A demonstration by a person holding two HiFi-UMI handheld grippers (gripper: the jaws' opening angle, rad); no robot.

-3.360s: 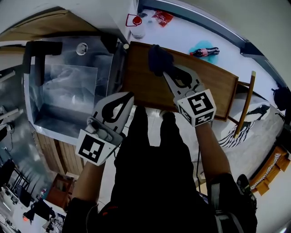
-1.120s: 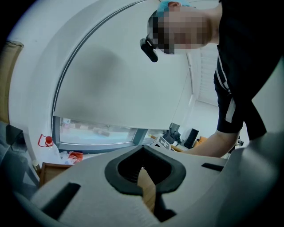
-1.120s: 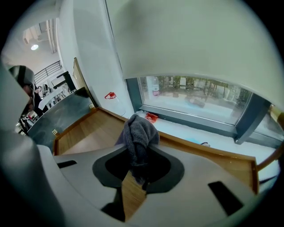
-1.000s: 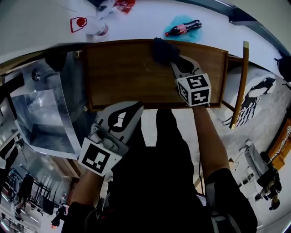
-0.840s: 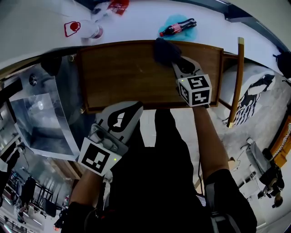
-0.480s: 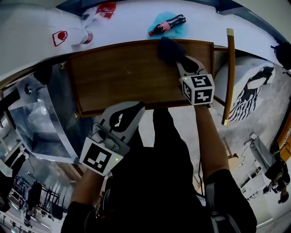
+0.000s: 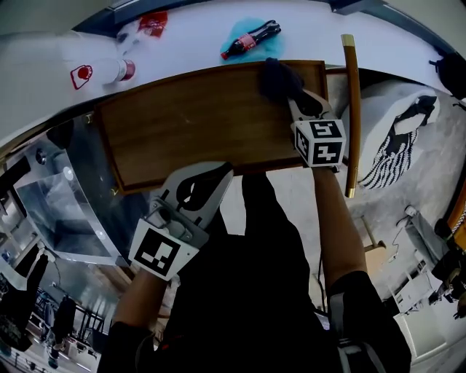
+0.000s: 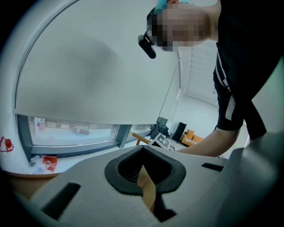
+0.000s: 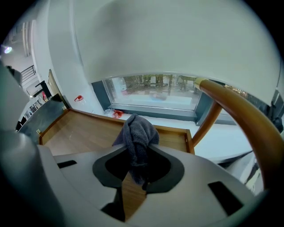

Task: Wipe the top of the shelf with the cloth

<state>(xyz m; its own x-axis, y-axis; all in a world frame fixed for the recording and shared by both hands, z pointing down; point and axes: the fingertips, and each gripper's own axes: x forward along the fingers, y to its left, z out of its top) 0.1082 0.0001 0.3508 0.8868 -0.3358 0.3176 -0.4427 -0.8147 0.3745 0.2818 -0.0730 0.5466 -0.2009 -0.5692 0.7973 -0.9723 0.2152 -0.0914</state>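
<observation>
Cloth (image 7: pixel 279 78), dark grey and bunched into a lump, sits at the far right corner of the shelf top (image 7: pixel 189 124), close to the raised wooden rim along the back edge. The right gripper (image 7: pixel 291 93) reaches across the shelf with its jaws clamped together on the near end of the cloth. In the right gripper view the cloth (image 9: pixel 136 133) rises from between the jaw tips of that gripper (image 9: pixel 134 151) and hangs partly down into the dark-padded opening behind them, with the brown board visible under and beyond it. The left gripper (image 7: pixel 220 170) hangs over the near edge of the shelf, in front of the person's dark-clad legs, well apart from the cloth. Its own view shows the left gripper (image 8: pixel 143 150) with its jaws drawn together and nothing held between them, only a sliver of wood showing through the gap, and it is tilted up toward a window with a lowered blind. Beyond the shelf, on the white sill, a dark bottle (image 7: pixel 250 40) with a red label lies on a blue patch, a white container (image 7: pixel 98 71) with a red mark lies on its side farther left, and a red wrapper (image 7: pixel 153 22) lies near it. A wooden rail (image 7: pixel 349 109) runs just beside the shelf's right end.
</observation>
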